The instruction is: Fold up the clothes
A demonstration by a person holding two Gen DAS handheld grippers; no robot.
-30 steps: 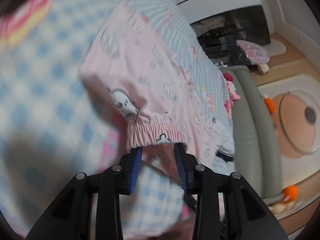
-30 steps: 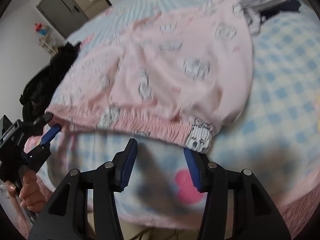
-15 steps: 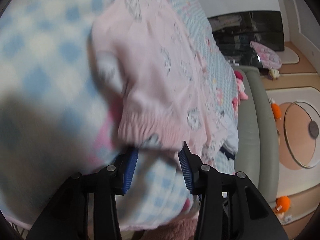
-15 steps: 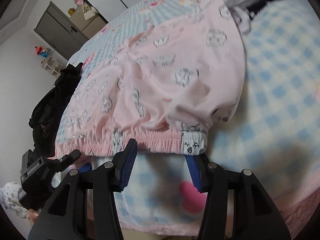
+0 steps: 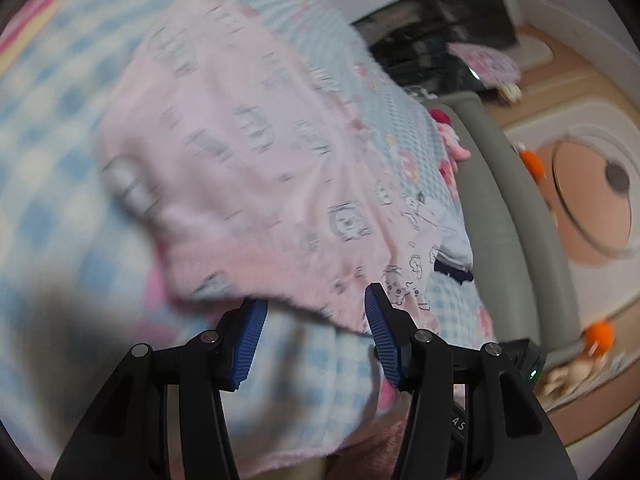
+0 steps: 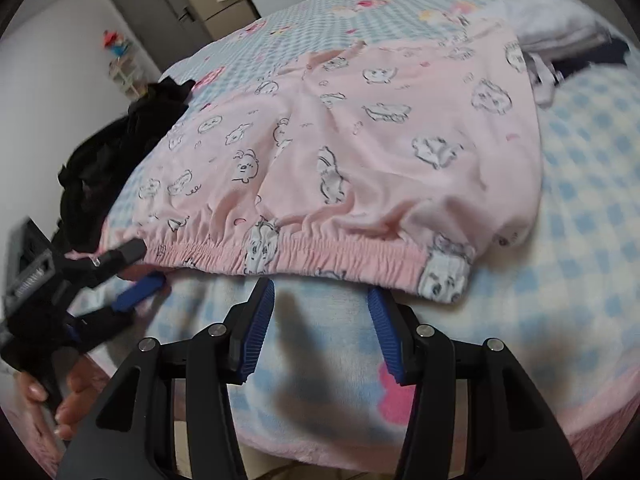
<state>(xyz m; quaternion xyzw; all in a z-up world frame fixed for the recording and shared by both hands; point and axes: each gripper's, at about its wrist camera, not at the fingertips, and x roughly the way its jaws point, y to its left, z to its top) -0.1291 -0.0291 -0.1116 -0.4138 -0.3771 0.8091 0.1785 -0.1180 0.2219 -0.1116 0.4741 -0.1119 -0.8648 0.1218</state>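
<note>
Pink pyjama bottoms [image 6: 360, 128] printed with cartoon animals lie spread on a blue checked blanket [image 6: 580, 240], elastic waistband [image 6: 320, 252] toward me. My right gripper [image 6: 322, 296] is open just short of the waistband, nothing between its pads. At the waistband's left corner is my left gripper [image 6: 132, 272], held by a hand [image 6: 60, 400]; its jaws are opening around the corner without pressing it. In the blurred left wrist view, the left gripper [image 5: 312, 312] stands open with the bottoms' [image 5: 248, 152] hem just past its fingertips.
A heap of black clothing [image 6: 112, 160] lies at the bed's left edge. White and dark clothes [image 6: 560, 28] lie at the far right. Beside the bed run a grey padded edge [image 5: 512, 200] and a round glass table [image 5: 592, 200] on the floor.
The left gripper's jaws have spread wider and its view has swung across the bottoms. The right gripper has edged closer to the waistband, jaws as before.
</note>
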